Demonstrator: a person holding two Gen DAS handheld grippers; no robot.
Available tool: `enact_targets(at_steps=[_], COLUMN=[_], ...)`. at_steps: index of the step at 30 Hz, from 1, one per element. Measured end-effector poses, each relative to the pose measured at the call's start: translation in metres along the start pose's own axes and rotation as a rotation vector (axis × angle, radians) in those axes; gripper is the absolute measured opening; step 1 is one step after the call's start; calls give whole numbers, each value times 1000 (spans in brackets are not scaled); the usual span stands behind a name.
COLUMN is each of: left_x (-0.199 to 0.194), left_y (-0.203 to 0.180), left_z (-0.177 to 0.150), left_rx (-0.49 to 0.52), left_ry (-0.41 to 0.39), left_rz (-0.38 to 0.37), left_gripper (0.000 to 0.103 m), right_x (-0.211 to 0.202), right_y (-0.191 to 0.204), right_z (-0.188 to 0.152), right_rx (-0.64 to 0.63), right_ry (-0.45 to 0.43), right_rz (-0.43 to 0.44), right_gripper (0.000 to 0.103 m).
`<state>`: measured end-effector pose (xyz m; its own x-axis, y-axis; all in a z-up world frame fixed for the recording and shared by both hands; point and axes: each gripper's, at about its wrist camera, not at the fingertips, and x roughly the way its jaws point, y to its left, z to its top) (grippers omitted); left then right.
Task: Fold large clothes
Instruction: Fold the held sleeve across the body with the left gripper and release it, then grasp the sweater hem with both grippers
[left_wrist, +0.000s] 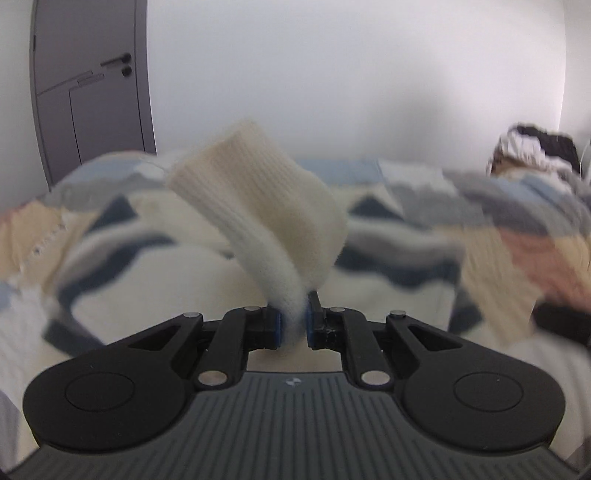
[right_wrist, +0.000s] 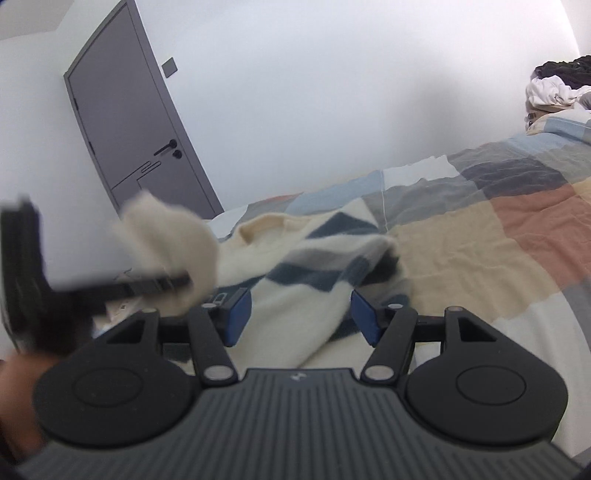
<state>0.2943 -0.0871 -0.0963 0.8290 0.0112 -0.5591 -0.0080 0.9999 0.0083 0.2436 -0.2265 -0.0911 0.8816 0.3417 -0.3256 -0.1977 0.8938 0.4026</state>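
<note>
A cream knit sweater (right_wrist: 295, 273) with dark blue and grey zigzag stripes lies crumpled on the bed. My left gripper (left_wrist: 294, 323) is shut on its ribbed cream cuff (left_wrist: 258, 199), which stands up above the jaws. In the right wrist view the same left gripper (right_wrist: 147, 286) shows blurred at the left, holding the cuff (right_wrist: 170, 236) in the air. My right gripper (right_wrist: 301, 315) is open and empty, its blue pads just above the sweater body. The sweater body (left_wrist: 147, 266) looks blurred in the left wrist view.
The bed has a patchwork cover (right_wrist: 480, 236) in orange, beige, blue and grey. A heap of dark and white clothes (right_wrist: 557, 81) sits at the far right end. A grey door (right_wrist: 129, 140) stands in the white wall behind.
</note>
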Motion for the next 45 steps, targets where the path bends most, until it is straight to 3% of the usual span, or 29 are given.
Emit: enact_targets(at_steps=[2, 6, 7, 8, 10, 13, 16, 20, 25, 28, 32, 36, 39, 42, 45], left_x=[10, 18, 15, 13, 6, -34, -66, -107, -139, -143, -135, -129, -124, -118, -114], left_y=[-4, 12, 15, 18, 19, 38, 60, 86, 117, 131, 149, 157, 161, 169, 185], left_z=[-24, -31, -30, -30, -20, -18, -27, -32, -45, -55, -62, -61, -61, -65, -70], left_rx=[3, -26, -40, -55, -77, -140, -189, -192, -236, -290, -382, -384, -385, -399, -454], left_ry=[38, 48, 60, 80, 98, 88, 77, 74, 81, 82, 100, 85, 81, 93, 110], left_rz=[-2, -45, -60, -78, -104, -111, -105, -40, 25, 48, 25, 19, 24, 24, 9], left_gripper=[14, 16, 26, 47, 69, 82, 83, 85, 85, 85, 85, 85, 85, 85, 85], right_x=[2, 6, 7, 8, 9, 10, 11, 10, 15, 28, 47, 64, 73, 72, 63], right_y=[-5, -12, -12, -13, -11, -4, 7, 25, 32, 30, 15, 9, 16, 27, 32], right_z=[-1, -1, -1, -1, -2, -4, -7, -12, -18, -23, -26, -29, -32, -32, -26], right_rx=[23, 57, 61, 63, 62, 34, -1, -71, -70, -44, 58, 123, 84, 0, -39], right_ry=[14, 21, 21, 22, 27, 23, 26, 39, 96, 152, 207, 241, 242, 206, 146], right_rz=[-1, -9, -7, -5, -1, 7, 34, 56, 58, 33, -5, 9, 17, -12, -38], right_gripper=[63, 63, 63, 63, 63, 63, 63, 63, 63, 63, 63, 63, 61, 28, 13])
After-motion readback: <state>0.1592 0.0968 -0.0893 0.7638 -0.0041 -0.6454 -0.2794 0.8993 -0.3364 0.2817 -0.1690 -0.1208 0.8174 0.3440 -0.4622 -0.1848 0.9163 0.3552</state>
